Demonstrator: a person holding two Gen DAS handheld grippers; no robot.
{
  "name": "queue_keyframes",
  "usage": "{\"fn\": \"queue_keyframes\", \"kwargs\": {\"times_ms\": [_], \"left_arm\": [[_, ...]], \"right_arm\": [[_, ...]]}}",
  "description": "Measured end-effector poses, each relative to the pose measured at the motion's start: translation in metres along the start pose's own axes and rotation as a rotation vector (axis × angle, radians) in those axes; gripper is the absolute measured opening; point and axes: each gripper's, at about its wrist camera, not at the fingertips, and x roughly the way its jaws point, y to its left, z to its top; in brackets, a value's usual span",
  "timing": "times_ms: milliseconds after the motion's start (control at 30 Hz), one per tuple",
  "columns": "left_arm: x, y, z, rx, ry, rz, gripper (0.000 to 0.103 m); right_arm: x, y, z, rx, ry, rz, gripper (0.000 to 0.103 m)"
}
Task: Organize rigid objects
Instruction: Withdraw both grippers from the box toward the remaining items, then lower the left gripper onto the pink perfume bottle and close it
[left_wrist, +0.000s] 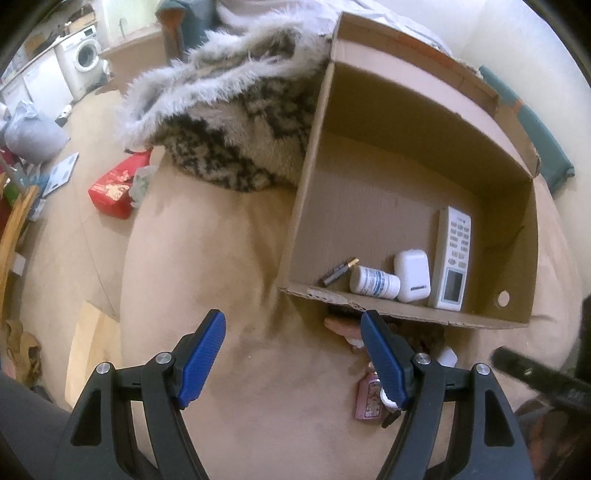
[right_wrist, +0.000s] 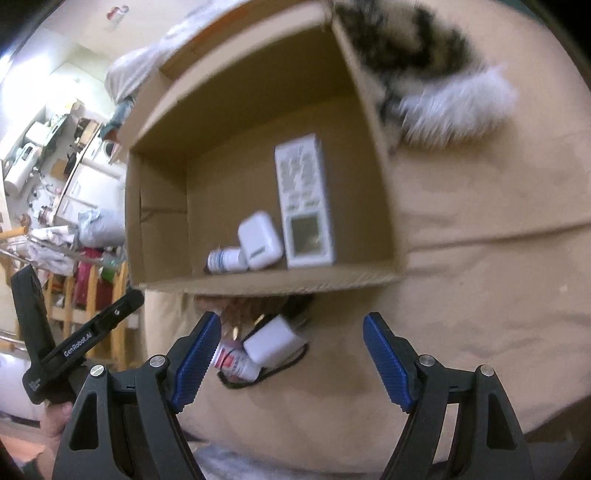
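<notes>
An open cardboard box (left_wrist: 306, 206) lies on a beige cushion. In it are a white remote (left_wrist: 454, 258), a white earbud case (left_wrist: 412, 275), a white pill bottle (left_wrist: 373, 281) and a battery (left_wrist: 340, 271). In front of the box's near wall lies a small pile: a white charger (right_wrist: 275, 341) with a black cable, a red-labelled little bottle (right_wrist: 232, 363) and a pink item (left_wrist: 367, 400). My left gripper (left_wrist: 293, 360) hangs open to the left of the pile, holding nothing. My right gripper (right_wrist: 291, 358) is open above the charger, its left pad close to the little bottle.
A fluffy black-and-white patterned throw (left_wrist: 229, 122) lies against the box's left side. On the floor to the left are a red bag (left_wrist: 114, 192), a paper bag (left_wrist: 92, 354) and wooden furniture (left_wrist: 14, 218). A washing machine (left_wrist: 86, 55) stands far back.
</notes>
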Motion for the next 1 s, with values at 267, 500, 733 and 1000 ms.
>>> {"fn": "queue_keyframes", "kwargs": {"times_ms": [267, 500, 733, 1000], "left_arm": [[0.025, -0.034, -0.023, 0.148, 0.137, -0.064, 0.070], [0.047, -0.053, -0.037, 0.179, 0.249, -0.151, 0.052], [0.054, -0.062, -0.039, 0.162, 0.277, -0.211, 0.049], [0.056, -0.065, -0.041, 0.163, 0.279, -0.238, 0.049]], "right_arm": [[0.045, 0.020, -0.004, -0.088, 0.122, -0.086, 0.084], [0.049, 0.023, -0.002, -0.077, 0.107, -0.096, 0.084], [0.043, 0.013, 0.000, -0.022, 0.088, -0.091, 0.084], [0.041, 0.010, 0.003, -0.012, 0.080, -0.086, 0.084]]}}
